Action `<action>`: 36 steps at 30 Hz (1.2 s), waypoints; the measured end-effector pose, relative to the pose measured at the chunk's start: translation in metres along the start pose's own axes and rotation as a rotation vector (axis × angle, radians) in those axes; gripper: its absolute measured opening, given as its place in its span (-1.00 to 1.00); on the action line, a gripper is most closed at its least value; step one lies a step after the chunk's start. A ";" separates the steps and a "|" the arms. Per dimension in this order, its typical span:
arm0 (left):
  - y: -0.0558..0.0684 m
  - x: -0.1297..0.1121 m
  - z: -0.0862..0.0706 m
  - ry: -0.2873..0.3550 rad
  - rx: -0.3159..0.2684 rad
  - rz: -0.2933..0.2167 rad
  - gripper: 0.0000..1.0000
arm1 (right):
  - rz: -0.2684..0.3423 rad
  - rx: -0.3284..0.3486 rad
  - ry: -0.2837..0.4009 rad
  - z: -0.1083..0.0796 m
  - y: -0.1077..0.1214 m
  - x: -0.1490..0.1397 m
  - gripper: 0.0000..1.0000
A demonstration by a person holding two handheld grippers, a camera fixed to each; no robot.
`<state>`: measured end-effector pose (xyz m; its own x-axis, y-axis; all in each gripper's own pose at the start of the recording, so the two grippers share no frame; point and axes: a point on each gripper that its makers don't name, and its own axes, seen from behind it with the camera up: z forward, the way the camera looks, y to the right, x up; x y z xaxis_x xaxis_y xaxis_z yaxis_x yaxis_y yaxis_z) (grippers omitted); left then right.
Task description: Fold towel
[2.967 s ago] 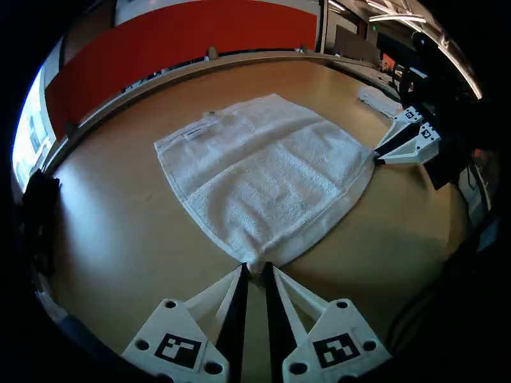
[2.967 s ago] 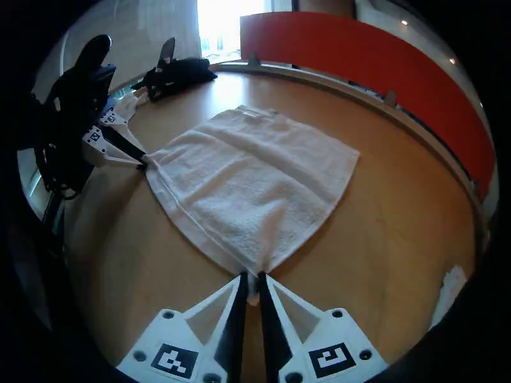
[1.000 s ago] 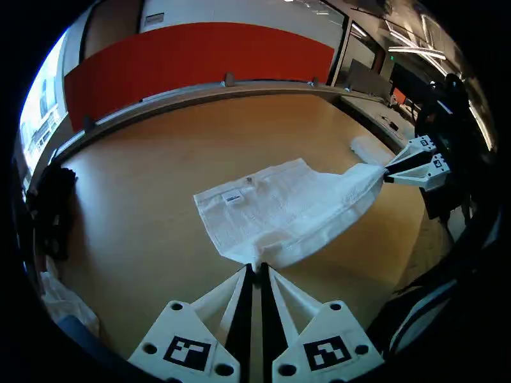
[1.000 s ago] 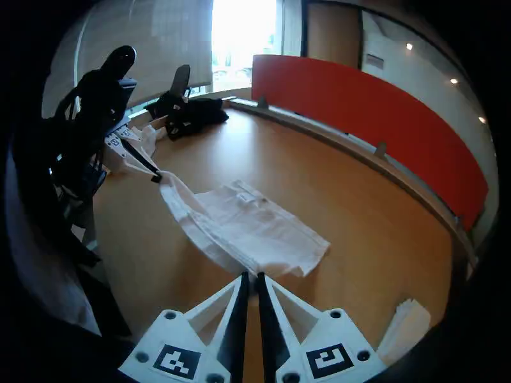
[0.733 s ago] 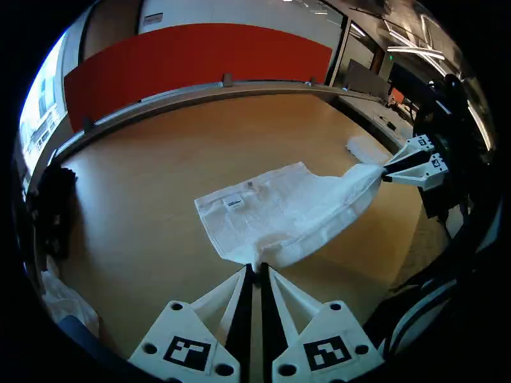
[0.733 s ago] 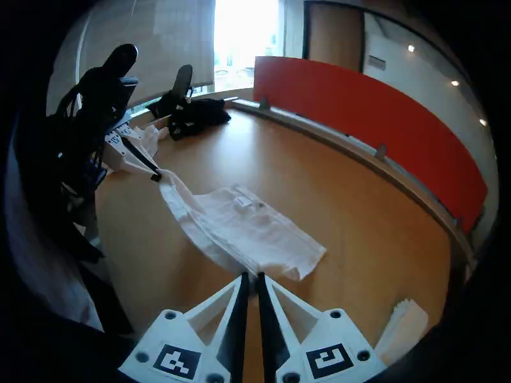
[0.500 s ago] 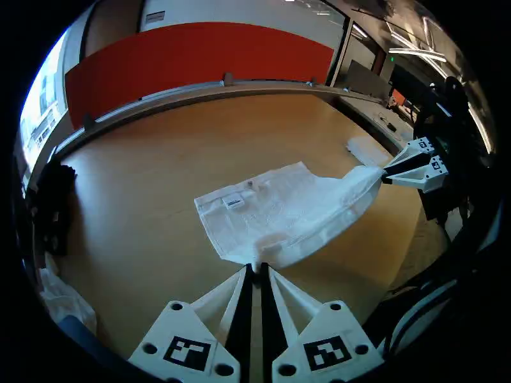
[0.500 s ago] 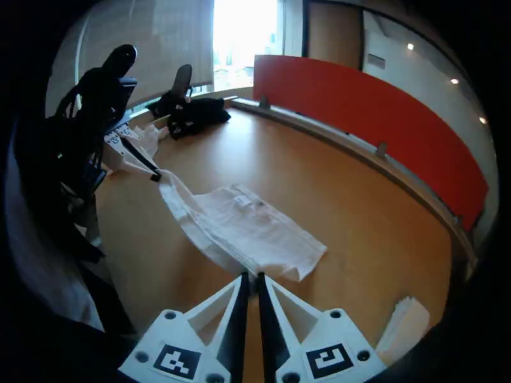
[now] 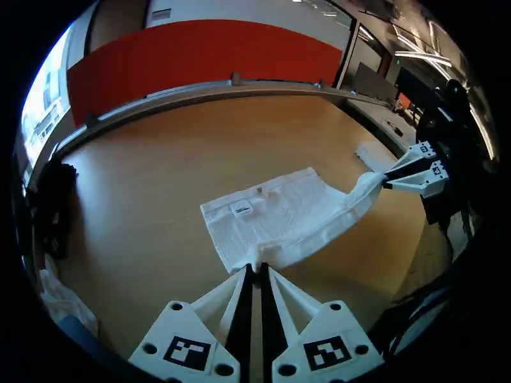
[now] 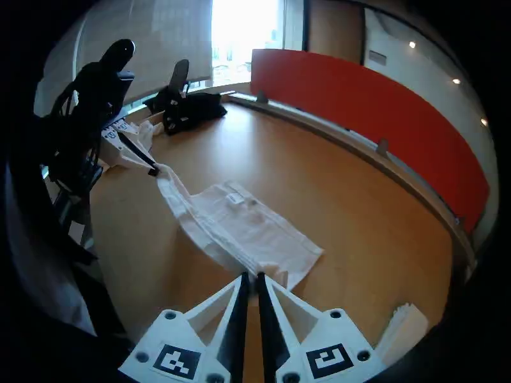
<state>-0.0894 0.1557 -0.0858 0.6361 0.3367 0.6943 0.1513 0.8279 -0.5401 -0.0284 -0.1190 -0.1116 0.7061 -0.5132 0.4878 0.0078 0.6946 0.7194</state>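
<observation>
In the left gripper view, we see our left gripper (image 9: 254,270) clamped on a corner of the white towel (image 9: 281,214), whose far half lies flat on the wooden table (image 9: 147,166). In the right gripper view, our right gripper (image 10: 251,279) pinches another corner above the table.

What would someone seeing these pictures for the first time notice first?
The white towel on the wooden table draws the eye. Its near edge is lifted and stretched between the left gripper, closed on one corner at the bottom of the left gripper view, and the right gripper, closed on the other corner. Behind it, a long red partition runs along the table's far edge.
</observation>
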 end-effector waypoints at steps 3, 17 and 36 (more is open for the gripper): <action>-0.004 0.003 0.007 -0.008 0.010 -0.012 -0.83 | 0.006 -0.005 -0.010 0.007 0.007 0.000 -0.79; -0.019 0.009 0.043 -0.054 0.045 -0.021 -0.83 | 0.029 -0.038 -0.051 0.040 0.040 -0.004 -0.79; -0.035 0.000 0.088 -0.090 0.081 -0.053 -0.83 | 0.078 -0.037 -0.105 0.078 0.053 -0.022 -0.79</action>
<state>-0.1615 0.1664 -0.0246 0.5575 0.3275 0.7628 0.1193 0.8777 -0.4640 -0.0988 -0.1097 -0.0459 0.6276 -0.5058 0.5919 -0.0168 0.7512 0.6598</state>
